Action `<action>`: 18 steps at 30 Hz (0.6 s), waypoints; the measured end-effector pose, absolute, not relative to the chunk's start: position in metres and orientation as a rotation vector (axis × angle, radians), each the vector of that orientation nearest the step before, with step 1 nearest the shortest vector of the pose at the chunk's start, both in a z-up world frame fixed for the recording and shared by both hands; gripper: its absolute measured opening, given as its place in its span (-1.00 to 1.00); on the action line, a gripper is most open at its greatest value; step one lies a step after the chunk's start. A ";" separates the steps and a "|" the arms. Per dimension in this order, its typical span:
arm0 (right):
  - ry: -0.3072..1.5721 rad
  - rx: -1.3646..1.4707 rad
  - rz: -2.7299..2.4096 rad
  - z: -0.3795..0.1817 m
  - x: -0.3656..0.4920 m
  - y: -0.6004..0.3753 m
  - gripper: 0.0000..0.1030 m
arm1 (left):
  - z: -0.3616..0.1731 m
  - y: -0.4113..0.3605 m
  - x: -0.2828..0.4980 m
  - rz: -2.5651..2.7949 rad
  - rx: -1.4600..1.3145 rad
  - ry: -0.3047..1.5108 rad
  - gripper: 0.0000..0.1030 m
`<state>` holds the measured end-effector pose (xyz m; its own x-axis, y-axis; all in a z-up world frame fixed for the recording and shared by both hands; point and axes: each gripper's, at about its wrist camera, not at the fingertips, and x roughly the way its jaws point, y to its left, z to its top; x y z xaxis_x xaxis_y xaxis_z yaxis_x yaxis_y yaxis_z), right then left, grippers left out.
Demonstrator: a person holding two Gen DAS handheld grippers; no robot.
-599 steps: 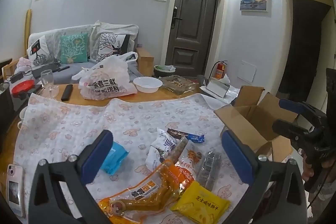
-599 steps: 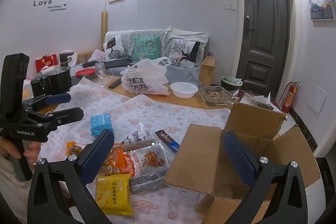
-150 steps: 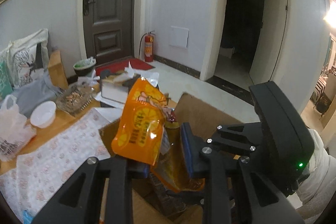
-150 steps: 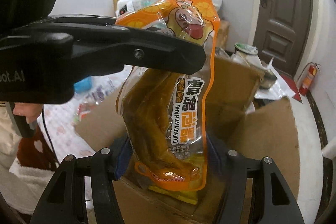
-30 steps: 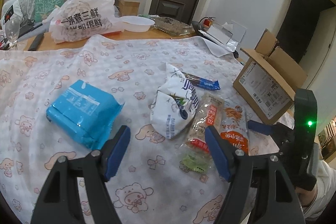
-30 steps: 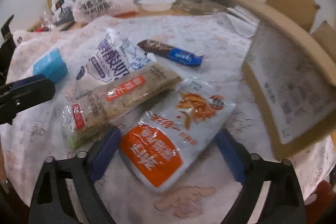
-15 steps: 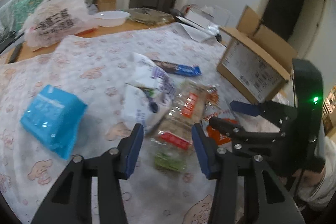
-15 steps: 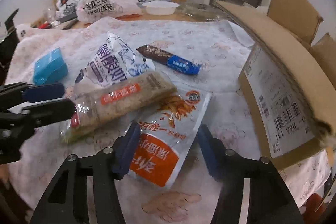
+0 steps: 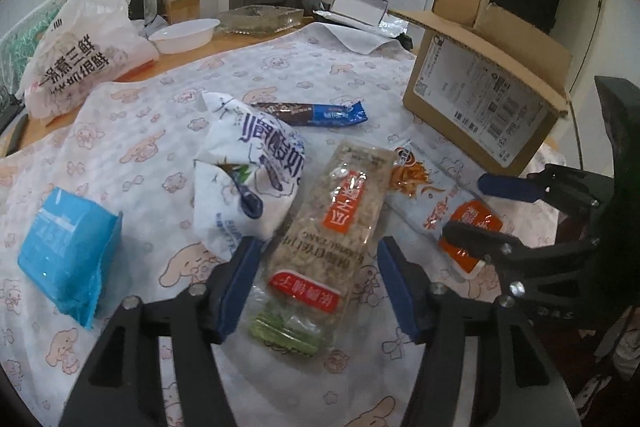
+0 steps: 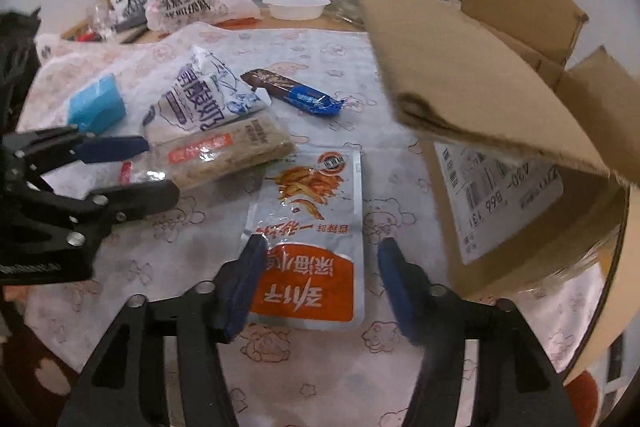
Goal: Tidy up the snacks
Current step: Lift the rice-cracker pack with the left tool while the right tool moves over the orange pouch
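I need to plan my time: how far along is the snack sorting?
Partway at best: the box's inside isn't visible. In hand: the left gripper straddles the clear cereal-bar pack, the right gripper the white-and-orange pouch, both opening, neither pressing. Left: white bag, chocolate bar, blue pack.

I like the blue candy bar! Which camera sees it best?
The right wrist view: the blue candy bar lies whole and unblocked on the tablecloth. The left wrist view also shows it, farther back behind the white bag.
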<state>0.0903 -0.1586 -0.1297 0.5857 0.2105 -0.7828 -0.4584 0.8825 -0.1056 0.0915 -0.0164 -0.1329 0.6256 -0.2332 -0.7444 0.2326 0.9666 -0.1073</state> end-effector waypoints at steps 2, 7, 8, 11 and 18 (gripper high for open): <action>0.870 -0.289 0.413 -0.132 0.092 -0.159 0.44 | -0.134 -0.016 0.091 -0.254 0.007 0.855 -0.03; 0.869 -0.294 0.447 -0.138 0.096 -0.150 0.47 | -0.134 -0.014 0.083 -0.263 -0.001 0.861 -0.19; 0.863 -0.298 0.453 -0.139 0.096 -0.147 0.47 | -0.134 -0.015 0.081 -0.260 0.002 0.859 -0.20; 0.851 -0.300 0.455 -0.138 0.096 -0.146 0.25 | -0.132 -0.017 0.074 -0.242 0.011 0.855 -0.21; 0.871 -0.298 0.470 -0.136 0.087 -0.158 0.26 | -0.131 -0.020 0.053 -0.265 -0.013 0.860 -0.22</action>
<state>0.0871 -0.1577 -0.1362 0.5523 0.2715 -0.7882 -0.5091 0.8586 -0.0610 0.0534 -0.0198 -0.1313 0.6220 -0.2357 -0.7467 0.2255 0.9671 -0.1175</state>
